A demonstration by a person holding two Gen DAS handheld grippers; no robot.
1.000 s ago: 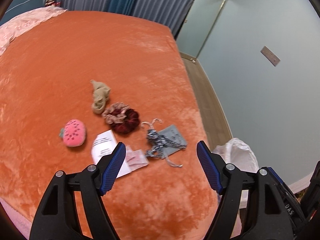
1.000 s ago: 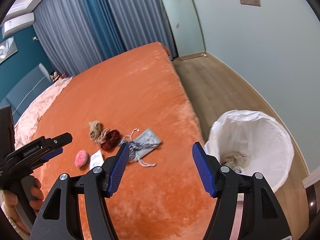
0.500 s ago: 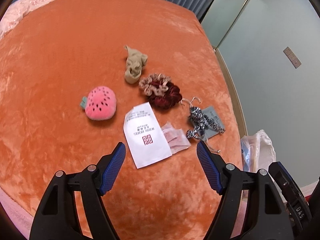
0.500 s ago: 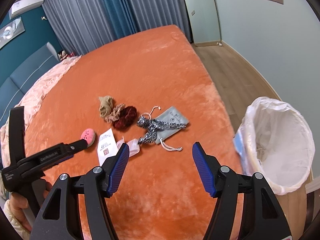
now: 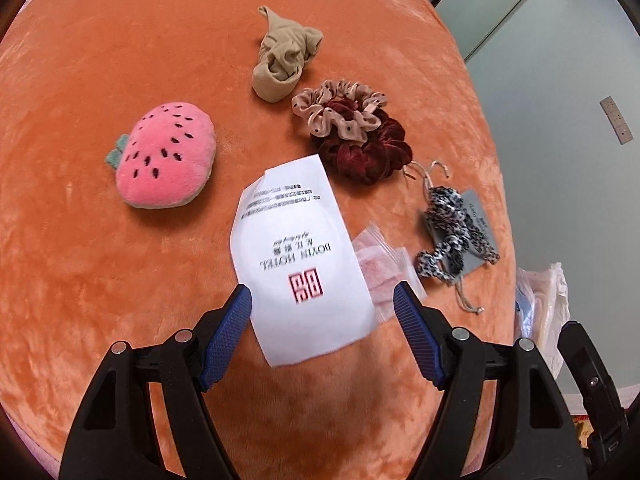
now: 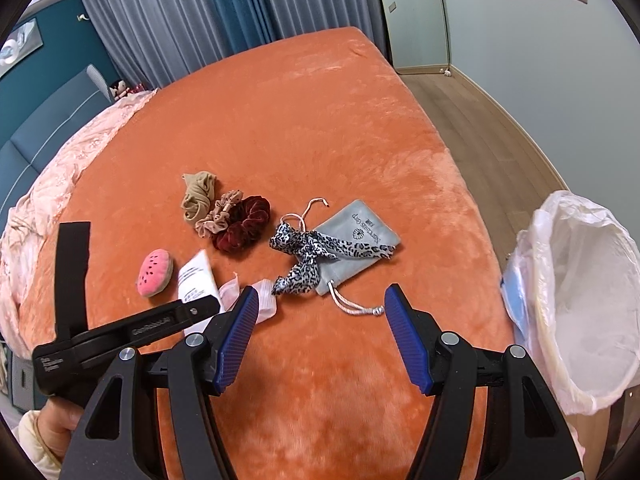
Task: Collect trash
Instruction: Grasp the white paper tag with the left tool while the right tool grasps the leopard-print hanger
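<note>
Left wrist view: the left hand-held gripper (image 5: 322, 304) is hanging open and empty, tilted steeply down over the orange bed (image 5: 80, 272), its fingers straddling the near end of the white hotel paper sachet (image 5: 298, 256). The clear zip bag (image 5: 380, 264) is lying beside it. Nothing is being gripped, so collecting is barely starting here.

Right wrist view: the right hand-held gripper (image 6: 318, 312) is also standing open and empty, angled down toward the grey drawstring pouch (image 6: 356, 246). The lined trash bin (image 6: 576, 304) is waiting beside the bed, with nothing visible inside it.

Left gripper (image 5: 322, 300) now lower, closer over the white packet (image 5: 302, 264)
</note>
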